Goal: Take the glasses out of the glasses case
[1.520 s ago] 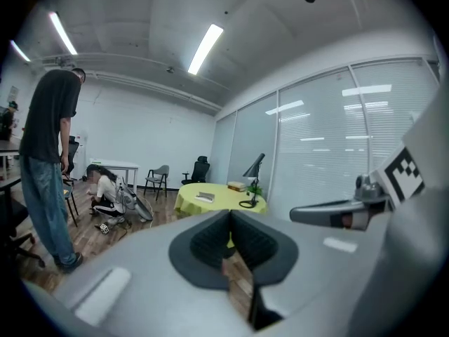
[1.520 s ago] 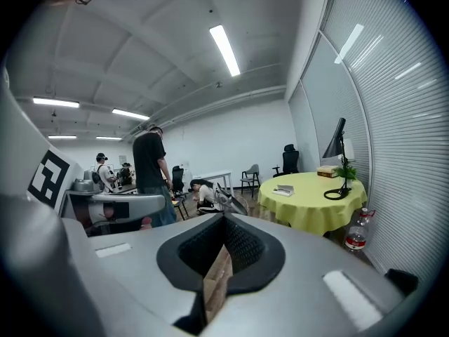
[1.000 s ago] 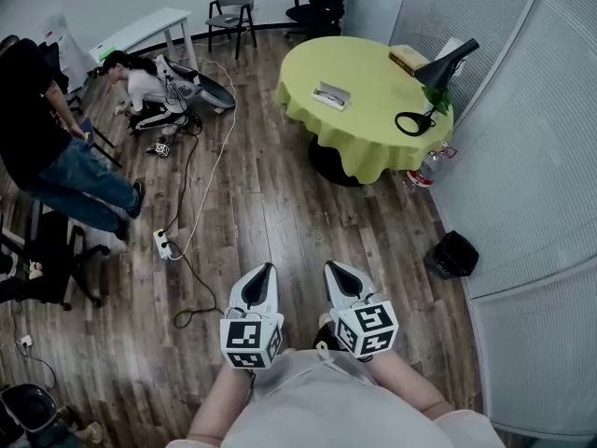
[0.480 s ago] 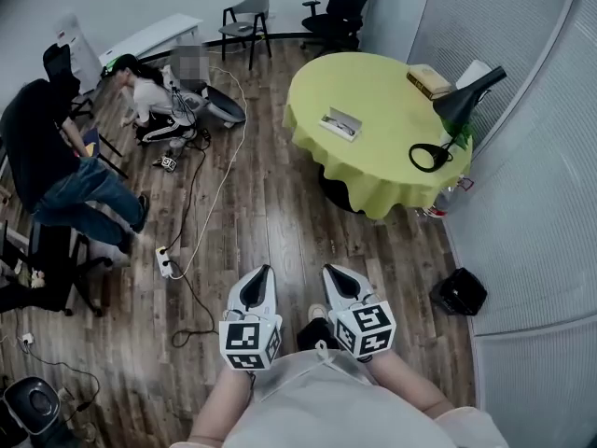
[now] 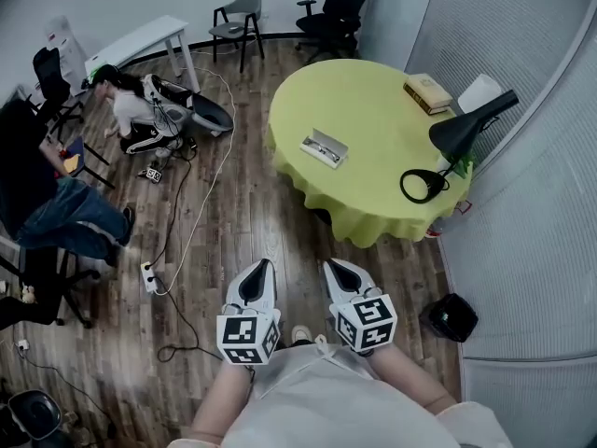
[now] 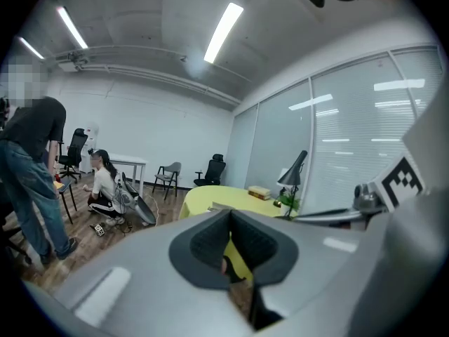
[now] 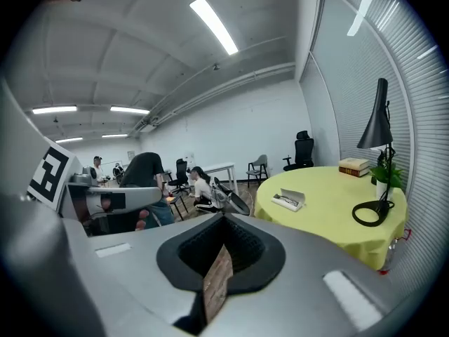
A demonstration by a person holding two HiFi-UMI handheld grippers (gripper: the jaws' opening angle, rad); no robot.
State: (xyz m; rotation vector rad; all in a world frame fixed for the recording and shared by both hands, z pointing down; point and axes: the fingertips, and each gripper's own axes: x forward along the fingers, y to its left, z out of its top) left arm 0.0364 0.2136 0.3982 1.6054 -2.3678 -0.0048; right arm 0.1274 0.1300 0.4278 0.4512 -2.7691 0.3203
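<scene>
Glasses case (image 5: 324, 147) lies open on the round bench (image 5: 373, 101) under a yellow-green cloth, towards the bench's left half as the head view shows it, with the glasses (image 7: 285, 199) resting inside it. On the far right part of the bench lies a book (image 5: 427, 92), and at the bench's right edge stands a black desk lamp (image 5: 464, 131), its ring base nearer the person than its shade.

Both grippers are held close to the person's body, well apart from the bench and short of its near edge, over the wooden floor (image 5: 242, 213). The left gripper (image 5: 262, 269) has its fingers (image 6: 207, 244) clenched together on nothing, only a thin slit between them. The right gripper (image 5: 336, 269), just beside it and pointing at the bench, likewise has its fingers (image 7: 245, 248) pressed together and empty, a sliver of floor showing through.

Left of the bench, a person (image 5: 126, 110) crouches on the floor among cables. Beyond the bench stand a grey chair (image 5: 233, 17) and a black office chair (image 5: 336, 7). A black bin (image 5: 451, 317) sits on the floor by the bench's near right side.
</scene>
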